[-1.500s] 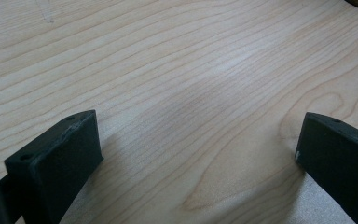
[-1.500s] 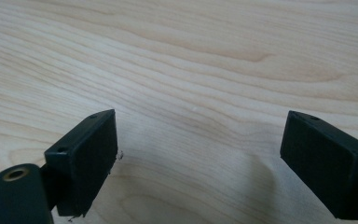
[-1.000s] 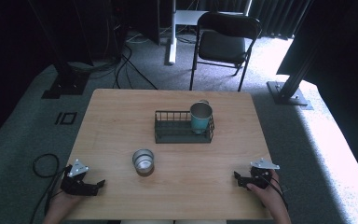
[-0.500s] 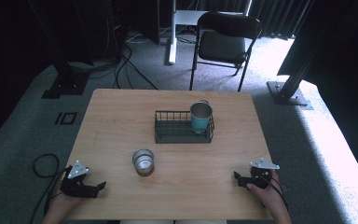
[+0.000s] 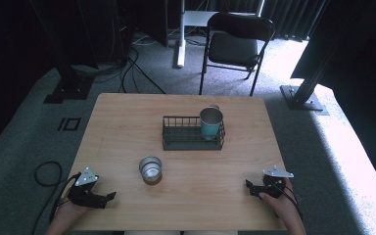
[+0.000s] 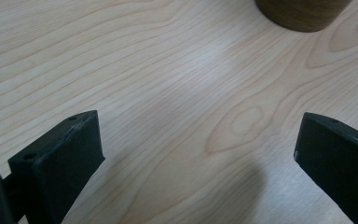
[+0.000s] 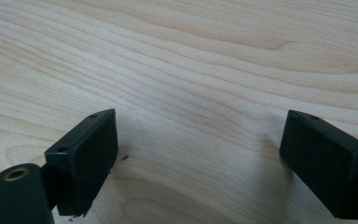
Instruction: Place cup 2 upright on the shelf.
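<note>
I am keeping the left tongs (image 5: 108, 196) low at about 7 o'clock of the desk (image 5: 127, 127), and its jaws are standing wide apart with nothing but bare wood between them. I am holding them this wide because the nearest thing, the small metal cup (image 5: 150, 169), is round, so the jaws must pass around its wall. The jaws were closing a little just now, but nothing is inside them. In the left gripper view the bottom of the metal cup (image 6: 302, 14) is appearing at about 1 o'clock, well ahead of the jaws and apart from them, so the cup is standing free on the desk, a little toward 6 o'clock from the middle.

The right tongs (image 5: 249, 185) is resting at about 5 o'clock, also wide open and holding nothing, pointing toward the middle. I judge that I am parking it there so that it is not blocking the way.

The black wire rack (image 5: 186, 142) is sitting near the centre, slightly toward 12 o'clock, and a teal cup (image 5: 210, 122) is standing upright in its right end. The left part of the rack is free, so I think that place is waiting for the metal cup. Next, I judge, the left tongs must move forward to the cup.
</note>
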Motion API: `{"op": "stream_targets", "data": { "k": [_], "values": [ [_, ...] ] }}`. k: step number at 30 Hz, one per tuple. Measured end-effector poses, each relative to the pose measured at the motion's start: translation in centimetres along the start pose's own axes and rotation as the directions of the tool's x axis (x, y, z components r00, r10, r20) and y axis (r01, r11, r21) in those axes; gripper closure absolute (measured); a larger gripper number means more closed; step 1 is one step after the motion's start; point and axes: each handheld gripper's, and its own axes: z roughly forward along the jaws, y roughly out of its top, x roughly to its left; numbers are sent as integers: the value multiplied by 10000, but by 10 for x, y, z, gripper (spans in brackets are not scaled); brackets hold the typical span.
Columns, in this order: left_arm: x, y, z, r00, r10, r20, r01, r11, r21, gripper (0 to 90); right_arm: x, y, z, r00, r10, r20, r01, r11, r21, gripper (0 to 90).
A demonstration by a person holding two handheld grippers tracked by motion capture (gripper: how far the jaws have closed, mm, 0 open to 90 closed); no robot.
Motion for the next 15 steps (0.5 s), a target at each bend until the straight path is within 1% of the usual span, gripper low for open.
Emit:
{"op": "stream_targets", "data": {
  "k": [4, 12, 13, 15],
  "values": [
    [-3, 4, 1, 9998, 147, 107, -147, 9999, -21, 16, 0, 0, 0, 10000, -1, 1, 1, 10000, 0, 109],
    [-9, 13, 2, 9990, 363, 274, -358, 9991, -208, 16, 0, 0, 0, 10000, -1, 0, 1, 10000, -1, 109],
    [-10, 14, 2, 9987, 359, 373, -350, 9991, -233, 16, 0, 0, 0, 10000, -2, 2, 2, 10000, 0, 109],
    [-12, 16, 3, 9982, 423, 416, -414, 9989, -211, 16, 0, 0, 0, 10000, -2, 0, 2, 10000, -1, 109]
  ]
}}
